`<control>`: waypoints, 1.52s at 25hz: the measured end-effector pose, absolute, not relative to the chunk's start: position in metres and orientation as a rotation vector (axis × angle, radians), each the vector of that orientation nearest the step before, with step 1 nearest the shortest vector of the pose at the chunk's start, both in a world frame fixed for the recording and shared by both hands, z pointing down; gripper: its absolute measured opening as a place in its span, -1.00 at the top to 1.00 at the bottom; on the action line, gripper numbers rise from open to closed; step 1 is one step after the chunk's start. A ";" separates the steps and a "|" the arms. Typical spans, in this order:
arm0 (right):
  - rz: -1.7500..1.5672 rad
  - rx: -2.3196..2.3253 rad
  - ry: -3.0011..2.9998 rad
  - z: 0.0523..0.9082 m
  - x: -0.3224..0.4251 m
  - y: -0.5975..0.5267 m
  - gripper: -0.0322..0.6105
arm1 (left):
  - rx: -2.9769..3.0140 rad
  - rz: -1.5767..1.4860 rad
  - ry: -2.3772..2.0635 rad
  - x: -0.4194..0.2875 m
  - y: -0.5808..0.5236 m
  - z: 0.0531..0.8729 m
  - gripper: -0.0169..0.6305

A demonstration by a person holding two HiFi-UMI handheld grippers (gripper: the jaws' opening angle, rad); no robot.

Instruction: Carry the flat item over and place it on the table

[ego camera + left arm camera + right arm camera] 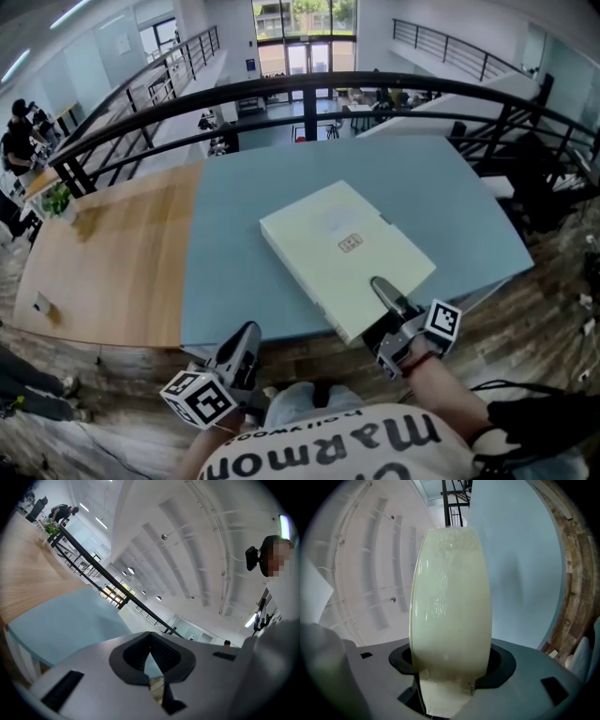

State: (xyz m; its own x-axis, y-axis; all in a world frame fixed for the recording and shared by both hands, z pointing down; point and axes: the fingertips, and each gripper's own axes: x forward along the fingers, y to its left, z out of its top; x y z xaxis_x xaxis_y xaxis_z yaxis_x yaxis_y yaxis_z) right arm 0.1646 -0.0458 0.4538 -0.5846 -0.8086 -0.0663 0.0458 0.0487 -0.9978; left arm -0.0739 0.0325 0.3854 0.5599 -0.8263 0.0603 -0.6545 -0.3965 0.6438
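Right gripper (386, 295) clamps the flat cream box (328, 234) (near edge); best lowered level onto blue worktop (234, 281); left gripper (247, 336) closed, empty.

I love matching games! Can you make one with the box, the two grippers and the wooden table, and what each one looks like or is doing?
Things:
1. flat box
2. right gripper
3. left gripper
4. wooden table

Colour or state:
A. shut, holding nothing
B. light brown
C. cream-coloured
D. clamped on the box's near edge

Pairs: 1-C, 2-D, 3-A, 4-B
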 end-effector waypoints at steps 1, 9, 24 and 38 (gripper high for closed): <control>-1.614 -0.781 1.650 0.455 0.165 -0.047 -0.05 | 2.171 -0.349 -1.181 -0.074 0.032 0.387 0.94; -1.638 -0.831 1.639 0.472 0.164 -0.069 -0.05 | 2.134 -0.321 -1.152 -0.072 0.006 0.409 0.94; -1.662 -0.858 1.630 0.484 0.116 -0.186 -0.05 | 2.168 -0.269 -1.106 -0.091 -0.140 0.423 0.94; -1.717 -0.938 1.589 0.501 0.110 -0.253 -0.05 | 2.060 -0.290 -1.098 -0.111 -0.204 0.450 0.94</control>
